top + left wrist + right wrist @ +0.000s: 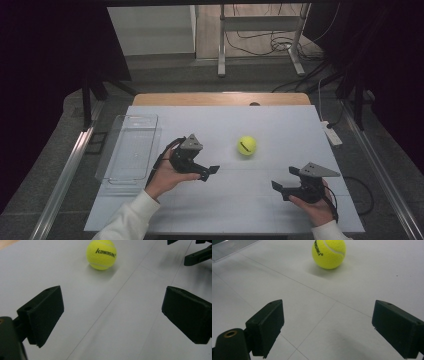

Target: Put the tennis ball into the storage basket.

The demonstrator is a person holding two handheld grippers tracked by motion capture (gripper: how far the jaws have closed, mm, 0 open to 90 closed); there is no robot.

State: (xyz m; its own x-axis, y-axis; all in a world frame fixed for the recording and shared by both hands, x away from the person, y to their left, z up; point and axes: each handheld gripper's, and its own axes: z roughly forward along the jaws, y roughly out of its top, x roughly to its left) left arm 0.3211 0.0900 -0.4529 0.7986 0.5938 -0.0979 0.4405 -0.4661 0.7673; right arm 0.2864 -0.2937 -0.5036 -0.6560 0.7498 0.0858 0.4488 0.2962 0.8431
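Room: dark curtains are seen at both sides, a grey floor beyond, with a metal frame (260, 37) and loose cables at the far end.
Bench: a pale sheet covers the bench (280, 125), marked by thin seam lines; a strip of bare wood is seen along its far edge.
Tray: a clear tray (129, 150) is placed at the left edge of the bench, just beside the left hand.
Power strip: a white power strip (331, 133) lies at the right edge of the bench.
Ball: a yellow tennis ball (246, 145) with black lettering rests on the sheet near the middle, between the two grippers and slightly farther out, touched by neither; it is seen ahead of the jaws in the left gripper view (101, 254) and in the right gripper view (328, 253).
Left gripper: the left gripper (207, 172) is held above the sheet, pointed to the right; its jaws are spread wide with nothing between them, and the ball lies near, ahead of it.
Right gripper: the right gripper (284, 182) is held above the sheet near the front edge, pointed to the left; its jaws are spread wide and nothing is held.
Hands: each gripper is carried in a hand, with white sleeves seen at the bottom edge.
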